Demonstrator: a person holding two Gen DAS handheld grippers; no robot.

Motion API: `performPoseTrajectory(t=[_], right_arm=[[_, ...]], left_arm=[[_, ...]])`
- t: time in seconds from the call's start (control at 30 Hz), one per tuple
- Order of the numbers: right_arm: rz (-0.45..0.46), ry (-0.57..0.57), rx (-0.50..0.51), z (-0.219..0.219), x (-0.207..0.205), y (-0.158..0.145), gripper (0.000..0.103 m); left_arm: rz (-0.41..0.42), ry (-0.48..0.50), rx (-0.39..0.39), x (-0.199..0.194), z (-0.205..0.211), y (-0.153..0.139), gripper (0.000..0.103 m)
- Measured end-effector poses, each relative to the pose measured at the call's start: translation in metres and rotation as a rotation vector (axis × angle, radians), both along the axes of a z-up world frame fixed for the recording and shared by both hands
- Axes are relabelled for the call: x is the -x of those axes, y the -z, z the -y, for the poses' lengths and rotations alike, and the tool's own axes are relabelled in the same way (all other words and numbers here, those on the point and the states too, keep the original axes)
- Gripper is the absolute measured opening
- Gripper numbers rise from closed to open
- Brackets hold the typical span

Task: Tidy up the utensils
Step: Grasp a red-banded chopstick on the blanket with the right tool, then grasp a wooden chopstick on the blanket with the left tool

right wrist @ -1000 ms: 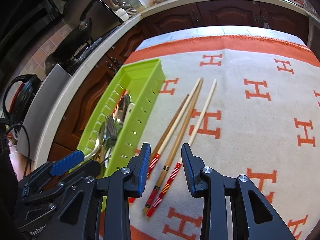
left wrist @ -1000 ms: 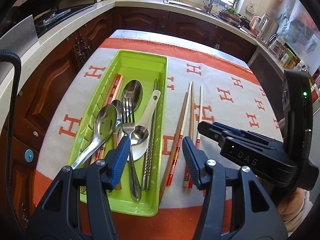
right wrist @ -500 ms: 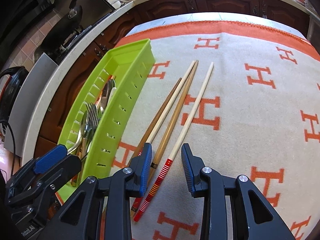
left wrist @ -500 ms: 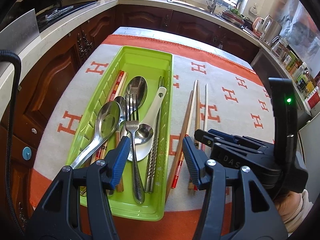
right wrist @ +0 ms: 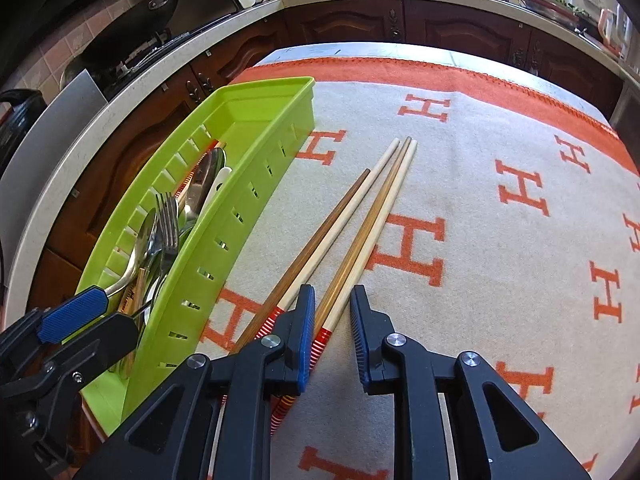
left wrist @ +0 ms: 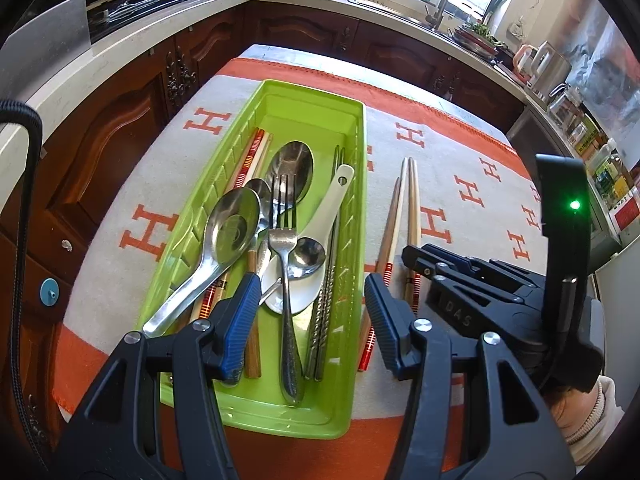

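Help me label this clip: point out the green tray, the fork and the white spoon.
green tray (left wrist: 276, 410): left wrist view, bare floor near its front end.
fork (left wrist: 283, 216): left wrist view, its tines.
white spoon (left wrist: 325, 210): left wrist view, its handle.

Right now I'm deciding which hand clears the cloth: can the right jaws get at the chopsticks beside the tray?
Probably yes. The right gripper has just been closing, with two chopsticks already between its jaws; nothing lies over them, and the green tray sits apart.
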State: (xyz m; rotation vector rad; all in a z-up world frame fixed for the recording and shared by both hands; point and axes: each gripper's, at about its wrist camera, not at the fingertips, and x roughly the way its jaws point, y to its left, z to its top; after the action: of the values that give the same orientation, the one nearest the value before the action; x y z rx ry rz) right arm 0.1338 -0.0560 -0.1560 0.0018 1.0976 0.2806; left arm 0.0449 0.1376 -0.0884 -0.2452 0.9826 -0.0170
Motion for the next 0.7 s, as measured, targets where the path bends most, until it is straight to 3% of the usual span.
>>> performPoseTrajectory(t=[0.3, 0.37, 0.7], right_arm=[[-0.015, 0.032, -0.049, 0.021, 0.001, 0.000, 0.012], [-0.007, 0.045, -0.059, 0.028, 0.003, -0.003, 0.005], [-0.033, 0.090, -0.096, 0.053, 0.004, 0.002, 0.005]], left_arm=[[0.019, 0.014, -0.004, 0.001, 0.005, -0.007, 0.051], [0.024, 0.024, -0.008, 0.002, 0.009, -0.009, 0.051], [0.030, 0.090, -0.020, 0.002, 0.035, -0.016, 0.051]])
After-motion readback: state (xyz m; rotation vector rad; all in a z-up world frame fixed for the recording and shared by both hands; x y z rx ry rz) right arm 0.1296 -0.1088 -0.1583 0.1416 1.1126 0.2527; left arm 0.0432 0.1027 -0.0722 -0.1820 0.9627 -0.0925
